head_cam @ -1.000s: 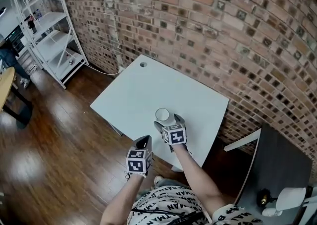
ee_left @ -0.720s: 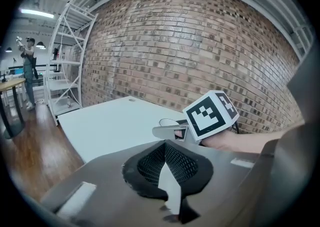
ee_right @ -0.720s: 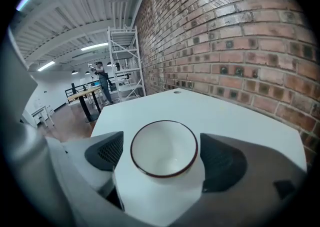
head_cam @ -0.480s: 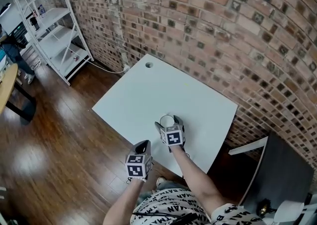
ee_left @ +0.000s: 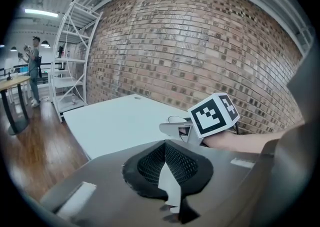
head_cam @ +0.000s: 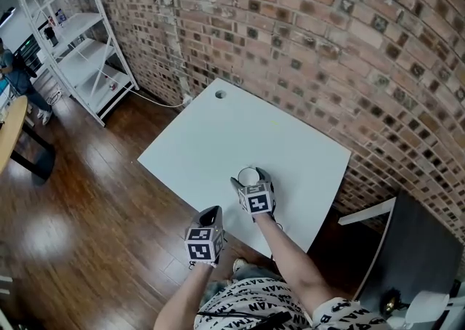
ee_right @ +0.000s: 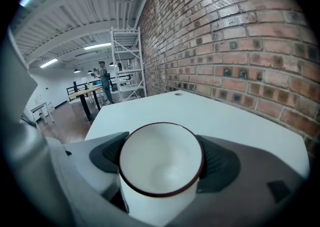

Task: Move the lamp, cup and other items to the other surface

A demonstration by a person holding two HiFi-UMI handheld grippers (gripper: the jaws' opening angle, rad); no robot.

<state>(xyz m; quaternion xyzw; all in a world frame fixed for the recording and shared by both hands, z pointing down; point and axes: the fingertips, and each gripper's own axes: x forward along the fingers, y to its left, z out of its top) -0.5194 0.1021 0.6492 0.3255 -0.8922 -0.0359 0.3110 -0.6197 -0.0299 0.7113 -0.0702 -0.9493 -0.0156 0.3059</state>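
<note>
Closed in on cup (ee_right: pixel 160 171) with right gripper (head_cam: pixel 251 178), narrowing jaws onto its sides; firm up evenly before lifting off table (head_cam: pixel 218 132). Keep left gripper (head_cam: pixel 211 213) pinched together, empty, beside table.

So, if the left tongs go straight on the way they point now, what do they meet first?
Probably the white table: the left gripper points forward and slightly down toward its near edge, with nothing in between. Depth is unclear, so it could land on the top instead.
</note>
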